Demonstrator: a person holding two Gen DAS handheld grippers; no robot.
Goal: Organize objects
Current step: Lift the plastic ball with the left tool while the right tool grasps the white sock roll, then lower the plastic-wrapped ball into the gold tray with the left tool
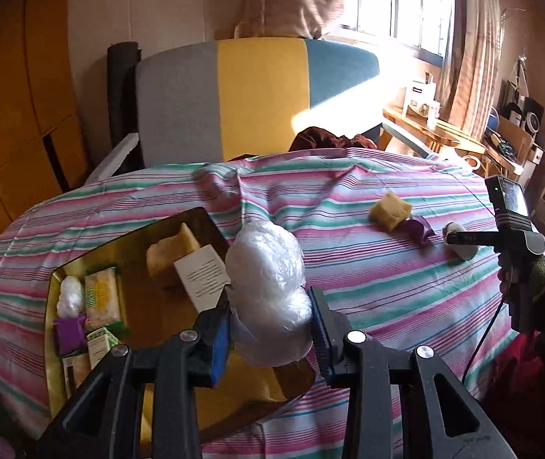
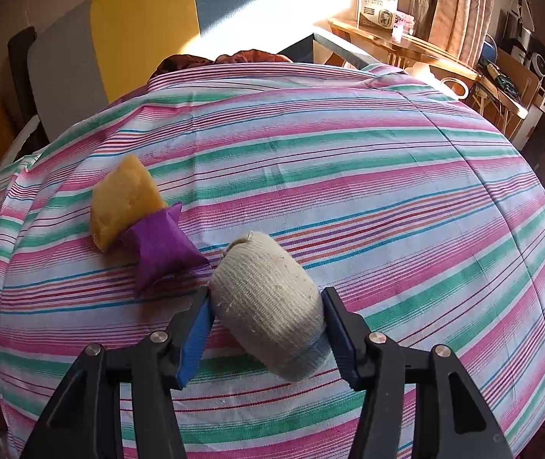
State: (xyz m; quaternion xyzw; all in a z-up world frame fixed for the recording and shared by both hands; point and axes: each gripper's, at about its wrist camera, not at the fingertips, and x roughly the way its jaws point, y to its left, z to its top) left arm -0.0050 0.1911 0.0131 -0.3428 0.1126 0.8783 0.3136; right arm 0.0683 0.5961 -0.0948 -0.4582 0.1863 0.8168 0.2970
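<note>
My left gripper (image 1: pixel 270 315) is shut on a crumpled clear plastic bag (image 1: pixel 268 287) and holds it above the right edge of a gold tray (image 1: pixel 54 344). The tray holds a sponge (image 1: pixel 171 252), a white card (image 1: pixel 203 275), a snack packet (image 1: pixel 102 298) and other small items. My right gripper (image 2: pixel 266 323) is closed around a rolled beige sock (image 2: pixel 268 306) lying on the striped cloth (image 2: pixel 387 191). A yellow sponge (image 2: pixel 123 201) and a purple pouch (image 2: pixel 161 248) lie touching each other just left of the sock. In the left wrist view the right gripper (image 1: pixel 460 237) is at the far right.
A sofa with grey, yellow and blue panels (image 1: pixel 257 95) stands behind the table. A wooden side table (image 2: pixel 398 49) with boxes is at the back right. A dark red cloth (image 1: pixel 326 139) lies at the table's far edge.
</note>
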